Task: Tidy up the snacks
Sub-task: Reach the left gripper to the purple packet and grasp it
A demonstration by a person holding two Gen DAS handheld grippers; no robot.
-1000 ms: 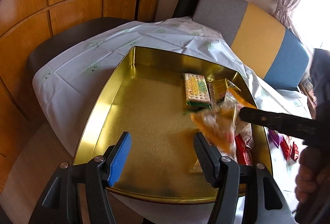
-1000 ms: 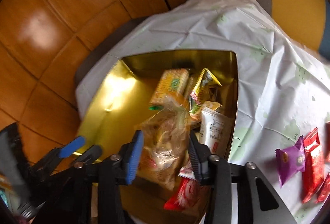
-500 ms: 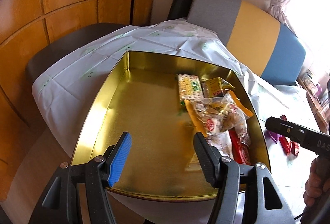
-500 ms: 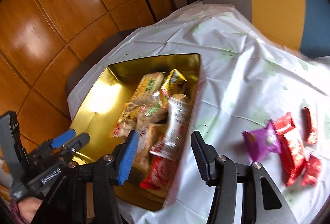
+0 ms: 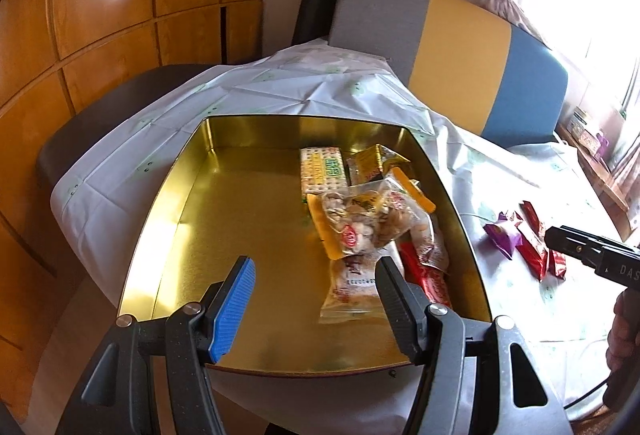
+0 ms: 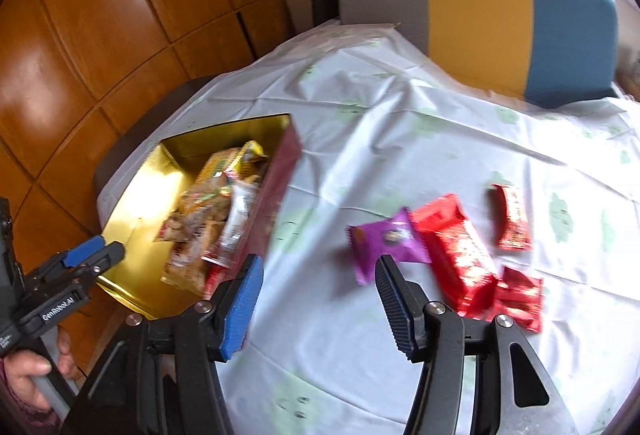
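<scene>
A gold tin tray [image 5: 168, 219] lies on the white tablecloth; it also shows in the right wrist view [image 6: 132, 195]. Several snack packs lie along its right side, with a clear bag of snacks [image 5: 364, 223] on top. My left gripper [image 5: 316, 299] is open and empty over the tray's near edge. My right gripper [image 6: 318, 295] is open and empty above the cloth, just right of the tray. A purple packet [image 6: 386, 239] and several red packets [image 6: 460, 255] lie on the cloth ahead of it to the right.
A grey, yellow and blue chair back [image 5: 452, 55] stands behind the table. Wooden wall panels [image 5: 100, 15] are on the left. The cloth's edge [image 5: 80, 195] drops off left of the tray. My right gripper shows at the left wrist view's right edge [image 5: 592, 255].
My right gripper has let go of the clear bag, which now lies in the tray. It has opened and swung right toward the packets on the cloth. The left gripper has barely moved.
</scene>
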